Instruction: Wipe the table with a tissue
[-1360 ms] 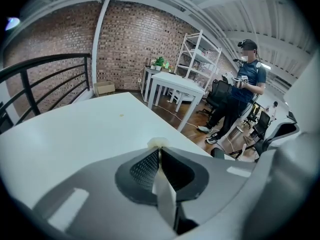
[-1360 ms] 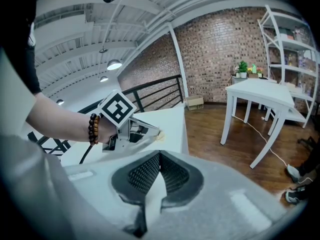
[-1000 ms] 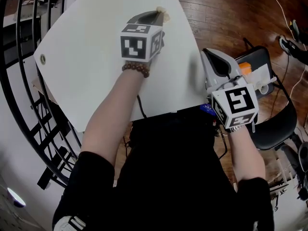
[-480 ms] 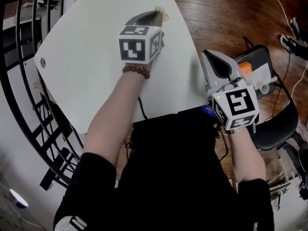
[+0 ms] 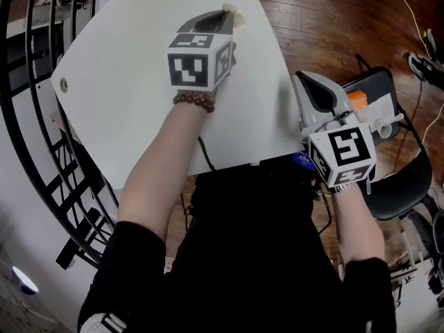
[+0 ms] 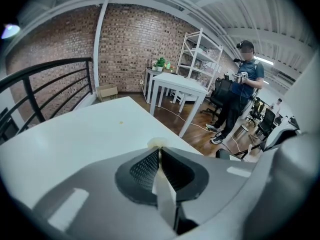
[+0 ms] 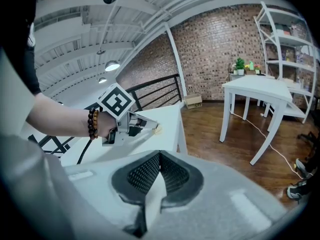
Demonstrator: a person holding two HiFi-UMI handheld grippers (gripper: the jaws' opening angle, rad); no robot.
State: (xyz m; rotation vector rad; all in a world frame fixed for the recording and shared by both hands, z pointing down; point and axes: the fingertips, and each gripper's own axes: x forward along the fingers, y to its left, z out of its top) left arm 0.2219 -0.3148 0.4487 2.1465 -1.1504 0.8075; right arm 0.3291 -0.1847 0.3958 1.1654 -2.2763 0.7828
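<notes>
Head view: the left gripper (image 5: 223, 18) holds a small crumpled tissue (image 5: 234, 16) down at the white table (image 5: 118, 75), near its right edge. The right gripper (image 5: 303, 82) hangs by the same edge, nearer the person.

Left gripper view: its jaws are clamped on the tissue.

Right gripper view: its jaws are together, with nothing between them.

Broad open tabletop (image 5: 125, 68); black railing (image 6: 50, 66) crowds its left, chair (image 5: 409, 186) its right.
</notes>
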